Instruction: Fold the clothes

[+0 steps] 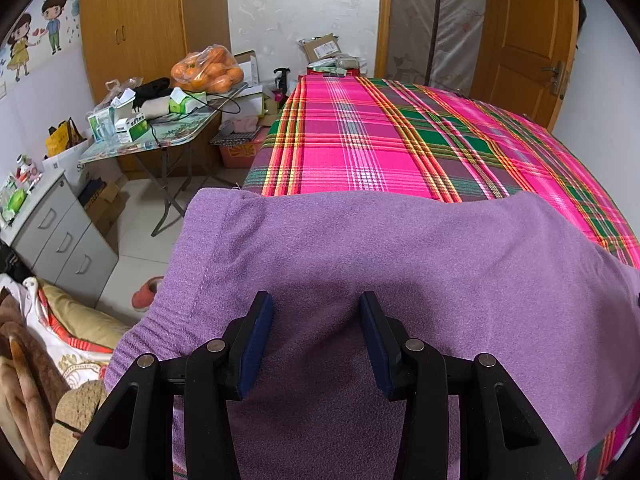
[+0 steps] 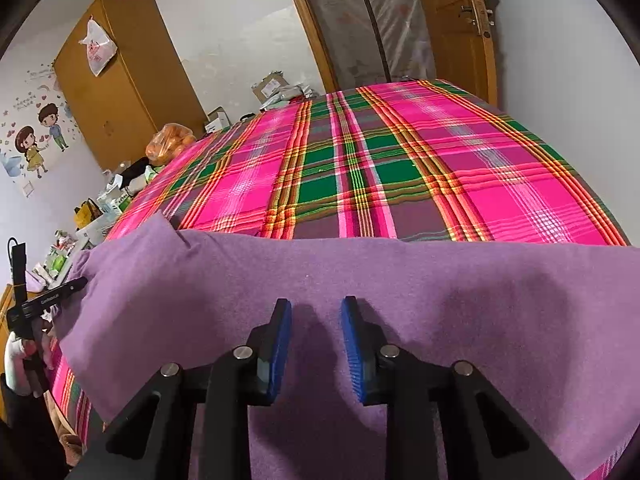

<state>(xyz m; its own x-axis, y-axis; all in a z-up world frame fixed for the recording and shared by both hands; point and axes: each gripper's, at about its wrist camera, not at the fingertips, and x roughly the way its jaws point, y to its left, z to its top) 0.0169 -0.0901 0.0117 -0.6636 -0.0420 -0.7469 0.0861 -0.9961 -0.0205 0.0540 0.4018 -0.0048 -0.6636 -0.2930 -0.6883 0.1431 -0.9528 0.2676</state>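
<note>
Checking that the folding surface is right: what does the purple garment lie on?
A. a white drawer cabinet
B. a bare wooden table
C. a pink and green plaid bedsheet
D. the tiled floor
C: the purple garment lies spread over the plaid bedsheet, which stretches on beyond it.

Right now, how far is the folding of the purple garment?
Done: the purple garment lies spread on the plaid bedsheet, apparently already folded over once. In hand: left gripper and right gripper both hover open above it, gripping nothing. Left: the remaining folds.
</note>
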